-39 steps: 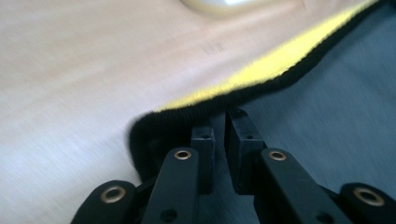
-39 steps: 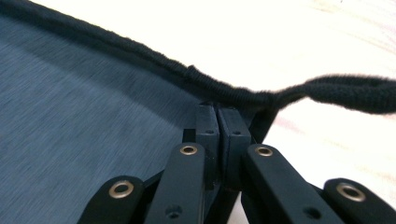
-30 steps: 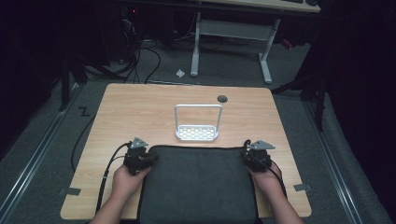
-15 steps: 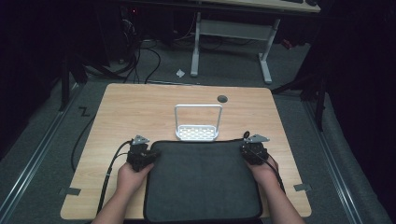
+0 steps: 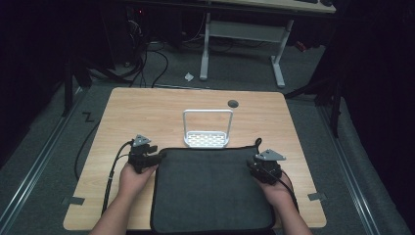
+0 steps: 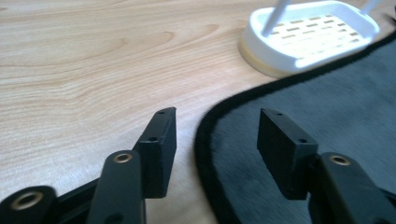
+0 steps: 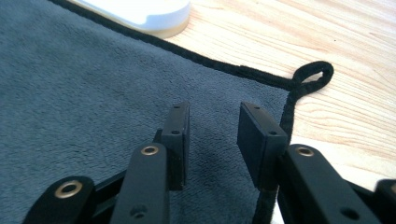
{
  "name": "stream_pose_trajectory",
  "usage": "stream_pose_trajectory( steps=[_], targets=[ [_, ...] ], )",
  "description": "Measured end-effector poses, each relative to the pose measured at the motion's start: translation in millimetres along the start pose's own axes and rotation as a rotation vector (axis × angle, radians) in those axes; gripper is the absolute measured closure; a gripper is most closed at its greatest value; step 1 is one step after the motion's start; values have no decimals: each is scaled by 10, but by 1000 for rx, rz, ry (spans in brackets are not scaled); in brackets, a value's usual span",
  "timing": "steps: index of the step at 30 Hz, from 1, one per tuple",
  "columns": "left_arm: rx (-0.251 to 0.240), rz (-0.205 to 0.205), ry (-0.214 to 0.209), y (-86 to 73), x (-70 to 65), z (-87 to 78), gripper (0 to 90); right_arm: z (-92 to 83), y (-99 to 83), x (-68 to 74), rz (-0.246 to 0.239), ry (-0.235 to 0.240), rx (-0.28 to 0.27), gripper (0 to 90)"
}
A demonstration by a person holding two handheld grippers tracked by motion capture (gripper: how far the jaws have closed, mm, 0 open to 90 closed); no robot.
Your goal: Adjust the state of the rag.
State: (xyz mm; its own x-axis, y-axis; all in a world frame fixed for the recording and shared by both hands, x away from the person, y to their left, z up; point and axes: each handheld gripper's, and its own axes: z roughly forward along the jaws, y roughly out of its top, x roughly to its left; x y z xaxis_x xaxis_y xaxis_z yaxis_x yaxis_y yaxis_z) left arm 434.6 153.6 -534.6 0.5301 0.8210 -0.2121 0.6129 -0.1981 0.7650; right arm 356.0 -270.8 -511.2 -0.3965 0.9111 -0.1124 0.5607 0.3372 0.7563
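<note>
Your left gripper and right gripper have just opened their jaws, releasing the far corners of the dark grey microfibre mat, which lies flat on the near table beside the white slotted rack.

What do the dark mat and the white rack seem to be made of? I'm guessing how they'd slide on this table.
The dark grey mat looks like soft plush cloth, perhaps microfibre: fuzzy matte nap, stitched black edging and a hanging loop. The white rack looks like smooth, slightly glossy plastic or coated metal, with a slotted base. The table shows pale wood grain, probably laminate.
</note>
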Motion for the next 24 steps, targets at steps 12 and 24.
stream_pose_trajectory(
  steps=[12, 24],
  targets=[
    [85, 106, 15, 83, -145, 81, 457, -174, 7, 265, -19, 61, -54, 584],
    [32, 83, -25, 7, -145, 91, 833, -253, 95, 784, -125, 161, -87, 515]
  ],
)
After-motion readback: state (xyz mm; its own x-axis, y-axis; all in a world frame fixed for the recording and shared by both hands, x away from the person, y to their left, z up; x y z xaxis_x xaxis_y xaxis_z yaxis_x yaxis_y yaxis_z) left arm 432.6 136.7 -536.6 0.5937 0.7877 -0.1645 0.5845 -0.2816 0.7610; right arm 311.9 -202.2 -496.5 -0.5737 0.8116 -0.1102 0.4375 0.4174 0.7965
